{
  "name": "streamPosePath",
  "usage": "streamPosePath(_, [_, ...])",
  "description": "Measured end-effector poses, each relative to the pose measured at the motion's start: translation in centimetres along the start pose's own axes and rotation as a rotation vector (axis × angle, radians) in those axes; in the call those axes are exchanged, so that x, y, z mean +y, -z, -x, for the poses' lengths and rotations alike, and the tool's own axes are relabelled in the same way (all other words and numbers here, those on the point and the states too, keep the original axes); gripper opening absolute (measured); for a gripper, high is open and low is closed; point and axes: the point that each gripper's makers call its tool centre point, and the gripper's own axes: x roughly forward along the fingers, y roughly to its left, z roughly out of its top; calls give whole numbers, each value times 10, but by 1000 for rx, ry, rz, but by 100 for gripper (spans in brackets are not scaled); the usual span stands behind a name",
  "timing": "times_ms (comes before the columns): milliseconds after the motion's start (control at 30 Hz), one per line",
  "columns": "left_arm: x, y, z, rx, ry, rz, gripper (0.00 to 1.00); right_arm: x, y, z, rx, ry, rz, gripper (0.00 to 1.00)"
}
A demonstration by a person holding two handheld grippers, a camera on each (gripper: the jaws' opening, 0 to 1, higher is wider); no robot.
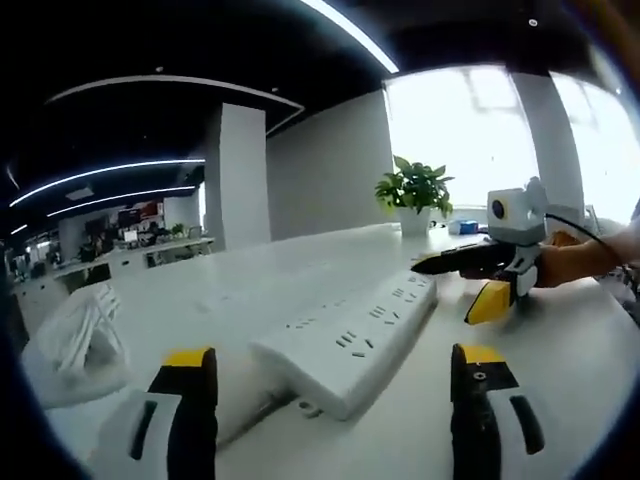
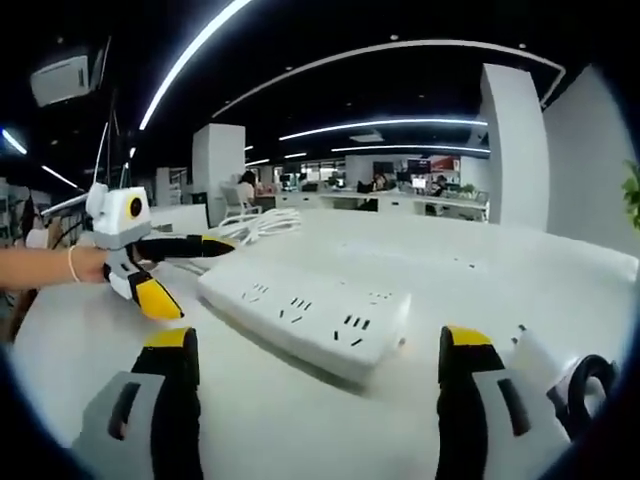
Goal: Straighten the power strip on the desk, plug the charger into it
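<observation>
— Status on the power strip?

— Power strip (image 1: 348, 340) lies flat on the white tabletop (image 1: 560, 370), sockets up, between my two grippers. In the left gripper view it runs away from me at a slant, its near end just ahead of the left hand-held gripper (image 1: 335, 375), whose jaws stand wide apart with nothing between them.

— And the right one?

— Right hand-held gripper (image 1: 478, 283) shows at the strip's far end in that view, held by a hand (image 1: 590, 258), jaws spread; whether it touches the strip I cannot tell. In the right gripper view its jaws are released too, the strip (image 2: 310, 315) just ahead of them.

— The charger?

— A white block with a dark cable (image 2: 590, 390) sits beside the right jaw; I cannot say for sure it is the charger. A coil of white cord (image 2: 262, 225) lies beyond the strip.
</observation>
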Motion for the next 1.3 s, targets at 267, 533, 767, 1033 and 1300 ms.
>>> streamPosePath(267, [-5, -25, 18, -98, -48, -19, 99, 1, -8, 10, -32, -8, -15, 100])
streamPosePath(533, [-12, -35, 38, -135, -74, -9, 99, -1, -19, 32, -83, -2, -33, 100])
streamPosePath(767, [-22, -36, 53, -135, -83, -16, 99, 1, -25, 53, -110, -10, -17, 100])
streamPosePath(1033, [-33, -43, 69, -161, -89, -8, 99, 8, -29, 76, -131, -30, -7, 100])
streamPosePath(1300, [-43, -39, 77, -126, -88, -17, 99, 12, -37, 94, -160, -33, 6, 100])
